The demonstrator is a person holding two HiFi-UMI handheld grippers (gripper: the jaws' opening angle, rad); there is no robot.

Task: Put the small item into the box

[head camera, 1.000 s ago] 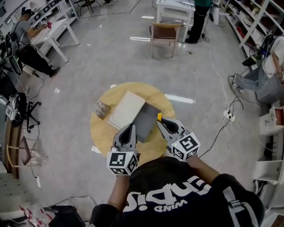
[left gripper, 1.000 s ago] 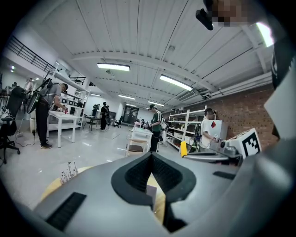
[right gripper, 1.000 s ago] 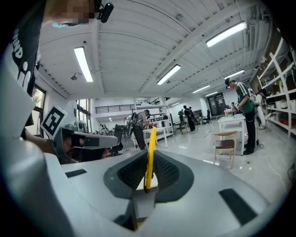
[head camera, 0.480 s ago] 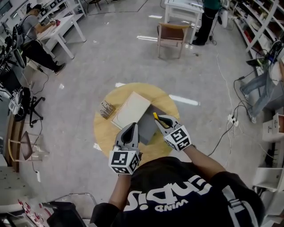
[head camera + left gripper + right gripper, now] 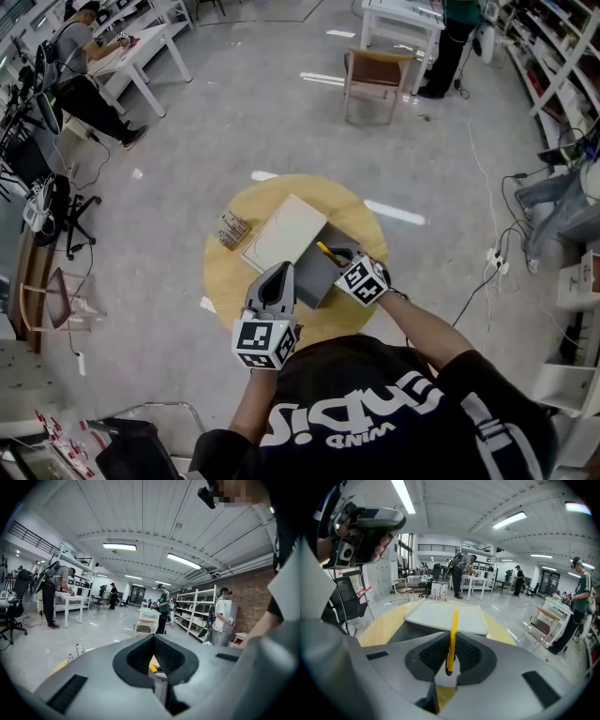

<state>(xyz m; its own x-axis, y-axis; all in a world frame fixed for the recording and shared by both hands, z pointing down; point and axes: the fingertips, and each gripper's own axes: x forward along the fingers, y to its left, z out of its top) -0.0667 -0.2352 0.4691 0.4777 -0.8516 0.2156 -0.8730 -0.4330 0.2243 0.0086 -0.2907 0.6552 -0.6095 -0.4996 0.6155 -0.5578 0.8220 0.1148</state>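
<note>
**Head view.** Polished grey floor with white desks, shelving and a chair (image 5: 373, 80) surrounds a round wooden tabletop (image 5: 225, 281). On it stands an open grey box (image 5: 311, 281). Its pale lid (image 5: 286, 232) lies flat against the far-left side of the box, and a small packet (image 5: 232, 228) sits just beside the lid. The right gripper (image 5: 345, 264) is over the box and holds the small yellow item (image 5: 328, 253), which slants up and to the left above the box opening. The left gripper (image 5: 275, 274) hangs at the near-left edge of the box, and nothing shows in it.

**Left gripper view.** The left gripper (image 5: 154, 667) points out across the room towards desks, shelving and standing persons. Its jaws meet at the base of their dark pads with nothing clamped between them. A sliver of yellow shows beyond them, too small to identify.

**Right gripper view.** The right gripper (image 5: 449, 658) is clamped on the small yellow item (image 5: 453, 625). The item is a thin stick with a dark lower tip that stands upright between the pads. Beyond the jaws lie the grey box (image 5: 401, 632), the pale lid (image 5: 436, 613) and the tabletop (image 5: 379, 627).

**Step in hand (judged).** The item is being carried to the box and is poised over the opening, not yet released. The next move calls for lowering the right gripper until the item sits inside the walls, then parting the jaws. The item should be tipped flat first, since a stick let go upright may lean on the rim.
</note>
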